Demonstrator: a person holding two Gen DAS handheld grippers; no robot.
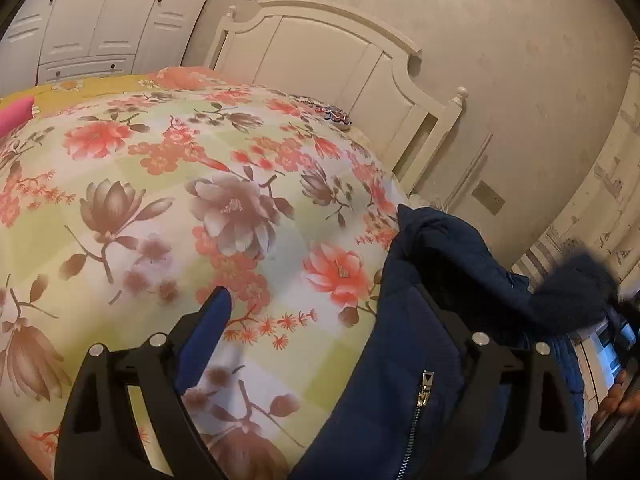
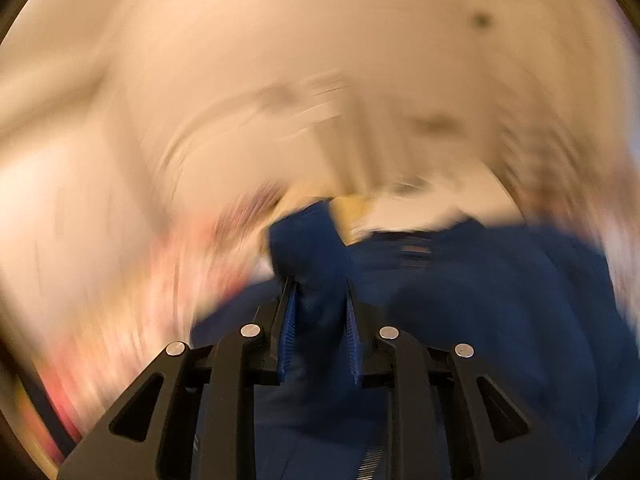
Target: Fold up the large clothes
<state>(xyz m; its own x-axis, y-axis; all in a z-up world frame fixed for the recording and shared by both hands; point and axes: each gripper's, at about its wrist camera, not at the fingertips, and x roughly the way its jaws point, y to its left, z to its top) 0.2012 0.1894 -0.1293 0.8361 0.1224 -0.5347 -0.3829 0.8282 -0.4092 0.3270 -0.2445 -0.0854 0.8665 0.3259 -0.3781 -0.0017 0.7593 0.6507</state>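
1. Item under handling: a navy padded jacket point(image 1: 420, 320), with a metal zip pull point(image 1: 425, 390) visible on its front. In the left wrist view it hangs bunched at the right-hand edge of the bed point(image 1: 120, 240), partly over the floral bedspread and partly off its side.

2. Right tool point(image 2: 320, 304): closed on a fold of the jacket point(image 2: 316, 248). Navy cloth stands up between the two ribbed blue pads point(image 2: 289, 332) and spills beyond them. This view is heavily blurred, so the surroundings cannot be read.

3. Left tool point(image 1: 324, 312): jaws stand wide apart. One blue finger point(image 1: 208, 340) lies over bare bedspread; the other is hidden behind the jacket. No grip is evident; whether the hidden finger touches cloth cannot be told.

4. Step in hand, as judged: the garment is being taken up and carried by one tool, prior to spreading. No fold is yet made; the jacket is crumpled, not flat.

5. Next move, as judged: the left tool needs a second hold on the jacket, at a hem or shoulder well apart from the right tool's hold, so that the garment can be drawn out and laid flat on the bed.

6. Risk noted: padded cloth is bulky and may slip from a shallow pinch.
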